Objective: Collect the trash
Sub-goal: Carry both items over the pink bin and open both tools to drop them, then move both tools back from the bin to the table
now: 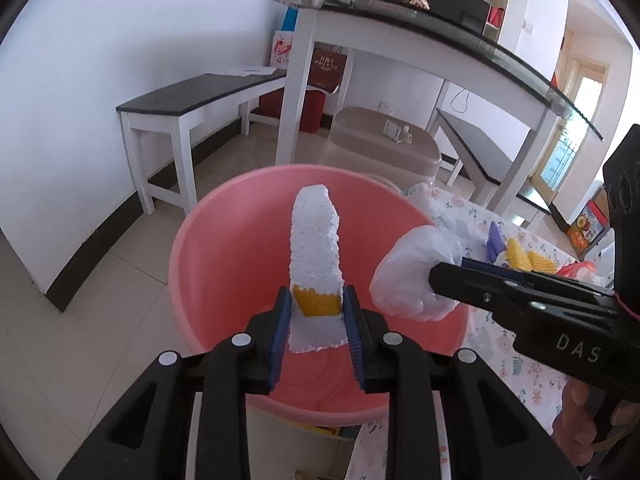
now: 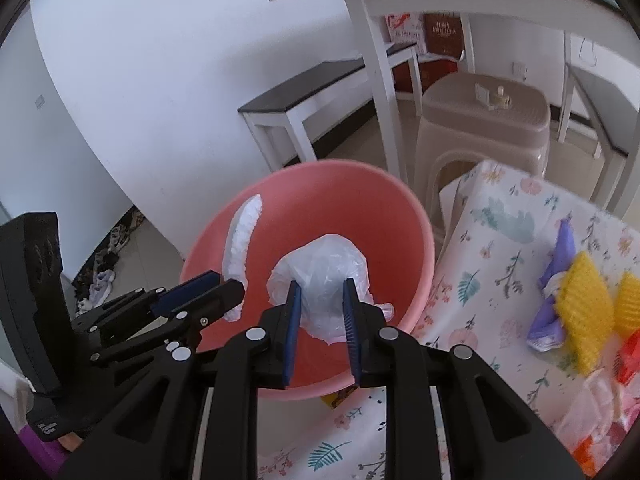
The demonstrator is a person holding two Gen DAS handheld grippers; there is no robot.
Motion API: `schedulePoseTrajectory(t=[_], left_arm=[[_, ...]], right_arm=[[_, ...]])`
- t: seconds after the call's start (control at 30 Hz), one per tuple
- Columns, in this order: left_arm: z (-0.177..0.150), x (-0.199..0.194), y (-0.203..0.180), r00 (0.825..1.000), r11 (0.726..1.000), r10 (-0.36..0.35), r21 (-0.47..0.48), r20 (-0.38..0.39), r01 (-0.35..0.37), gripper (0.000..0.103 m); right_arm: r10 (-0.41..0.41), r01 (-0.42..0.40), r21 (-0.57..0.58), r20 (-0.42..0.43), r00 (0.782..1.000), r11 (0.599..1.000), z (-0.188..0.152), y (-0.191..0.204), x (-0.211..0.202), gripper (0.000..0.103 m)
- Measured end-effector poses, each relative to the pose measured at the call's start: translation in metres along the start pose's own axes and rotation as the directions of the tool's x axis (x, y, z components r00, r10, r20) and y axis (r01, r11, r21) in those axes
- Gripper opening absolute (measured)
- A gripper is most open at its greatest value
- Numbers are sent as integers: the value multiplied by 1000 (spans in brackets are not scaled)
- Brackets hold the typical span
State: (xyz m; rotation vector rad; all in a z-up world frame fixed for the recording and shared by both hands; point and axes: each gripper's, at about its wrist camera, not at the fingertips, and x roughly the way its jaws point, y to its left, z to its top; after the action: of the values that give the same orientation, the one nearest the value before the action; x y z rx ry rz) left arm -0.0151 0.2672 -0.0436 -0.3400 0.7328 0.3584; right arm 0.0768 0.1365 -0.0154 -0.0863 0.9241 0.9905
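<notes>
Over the pink basin (image 1: 208,248), seemingly bare inside, the left gripper (image 1: 316,312) clamped a white foam strip (image 1: 316,240); the right gripper (image 2: 322,304) pinched a crumpled plastic bag (image 2: 320,264); neither was dropped yet, and yellow foam netting (image 2: 584,304) and a purple wrapper (image 2: 554,280) waited on the floral cloth (image 2: 492,248).

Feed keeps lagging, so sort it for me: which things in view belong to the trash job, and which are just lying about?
Job:
left gripper gripping foam strip
right gripper gripping plastic bag
pink basin beneath both
yellow foam nets, purple wrapper on floral cloth

Lying about:
beige stool
bench
glass-topped table
</notes>
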Motion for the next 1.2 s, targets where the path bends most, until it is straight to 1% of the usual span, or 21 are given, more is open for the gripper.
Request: schedulePoseTrajectory(t=[0.1,0.2,0.23,0.47,0.63,0.77,0.97,1.2], left_arm=[[0,5,2,1000,1000,0,-16,-18,-1,28],[1,5,3,1000,1000,5,-30,-21,-5,34],[1,5,2,1000,999,3,-32,-19,-4,34],[5,-6,-3,1000,1000,-9,-22,7,9,34],[7,-19,-15,998,999,-44,1,38,44,35],[9,-26,-29,996,997,-70,26,50,69,34],[7,-36,-60,991,989,-123,88,57,118,34],[4,-42,-102,985,975,-166,161,51,156,35]], right_arm=[[16,-16,26,-24,1000,1000,-2,-5,3,29],[9,-9,29,-20,1000,1000,-3,-7,2,38],[9,-8,29,-18,1000,1000,-3,-8,1,41],[9,-9,21,-8,1000,1000,-4,-9,-6,41],[-20,20,-24,19,1000,999,-12,-6,-20,41],[-64,66,-41,36,997,997,-24,-10,-38,41],[-120,121,-18,60,991,992,-39,-25,-68,41],[-216,215,20,107,971,976,-60,-47,-114,41]])
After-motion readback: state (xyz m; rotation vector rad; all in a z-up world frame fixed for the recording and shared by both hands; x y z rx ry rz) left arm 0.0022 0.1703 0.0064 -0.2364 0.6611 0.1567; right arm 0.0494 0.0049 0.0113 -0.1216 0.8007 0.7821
